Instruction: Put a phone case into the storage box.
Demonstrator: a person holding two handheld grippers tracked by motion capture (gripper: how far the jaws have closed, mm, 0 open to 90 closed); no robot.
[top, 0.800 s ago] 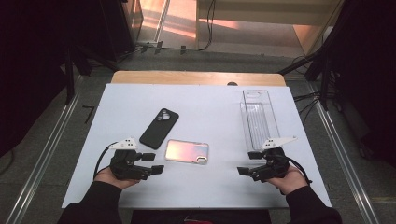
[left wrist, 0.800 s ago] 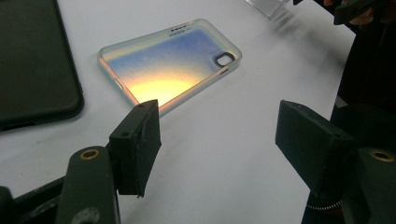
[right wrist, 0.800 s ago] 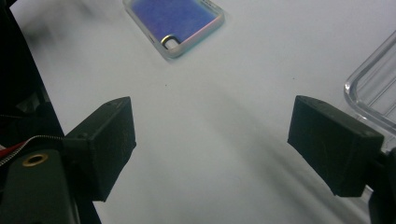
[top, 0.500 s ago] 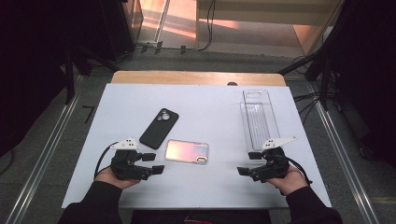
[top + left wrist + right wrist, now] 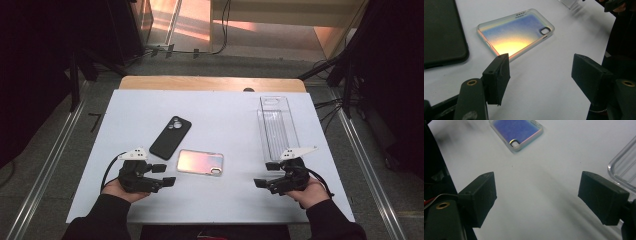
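Iridescent phone case point(image 5: 200, 162) flat on table – just ahead of left gripper point(image 5: 162, 175), jaws spread, empty; right gripper point(image 5: 265, 175) likewise spread.

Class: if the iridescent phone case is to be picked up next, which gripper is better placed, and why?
Left. The left gripper lies just beside the iridescent translucent phone case, jaws open and pointing at it. The right gripper, also open, sits farther off, beside the clear plastic tray.
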